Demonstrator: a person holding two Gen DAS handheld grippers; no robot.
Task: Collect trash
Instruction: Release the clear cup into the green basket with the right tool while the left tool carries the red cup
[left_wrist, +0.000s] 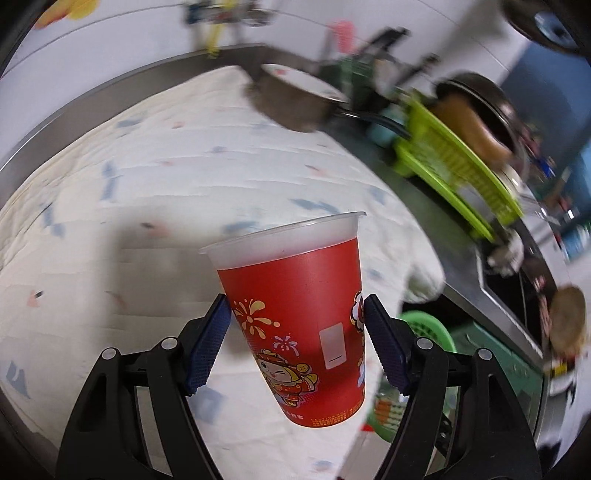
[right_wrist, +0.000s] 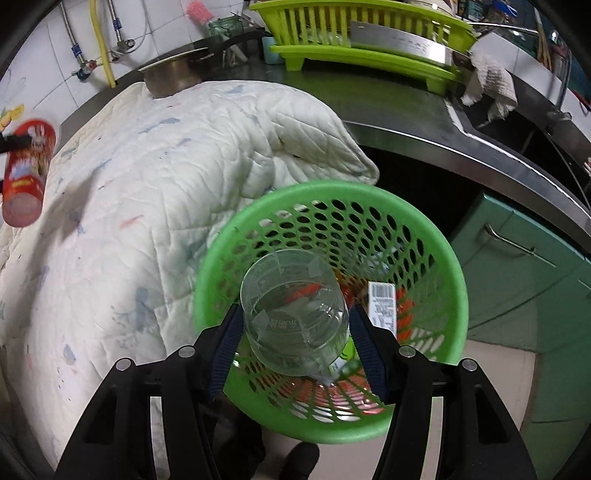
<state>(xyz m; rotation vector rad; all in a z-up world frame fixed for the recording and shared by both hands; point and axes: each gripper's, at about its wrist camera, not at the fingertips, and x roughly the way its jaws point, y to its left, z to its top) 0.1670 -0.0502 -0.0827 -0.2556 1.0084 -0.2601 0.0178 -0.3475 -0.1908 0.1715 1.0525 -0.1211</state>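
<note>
A red paper cup (left_wrist: 295, 288) with a cartoon print and a white rim hangs above the quilt, held between the blue pads of my left gripper (left_wrist: 296, 306). The same cup (right_wrist: 27, 166) shows blurred at the far left of the right wrist view. My right gripper (right_wrist: 295, 314) is shut on a clear plastic bottle (right_wrist: 291, 295), its bottom end toward the camera. The bottle hangs right over the mouth of a green perforated waste basket (right_wrist: 325, 190) on the floor. Inside the basket lie a barcoded box (right_wrist: 382, 299) and orange scraps.
A white quilted cover (right_wrist: 129, 184) drapes the steel counter down to the basket. Behind it stand a steel pot (right_wrist: 173, 75), a lime dish rack (right_wrist: 354, 44) and a rag (right_wrist: 487, 85) at the sink edge. Green cabinet doors (right_wrist: 517, 277) are to the right.
</note>
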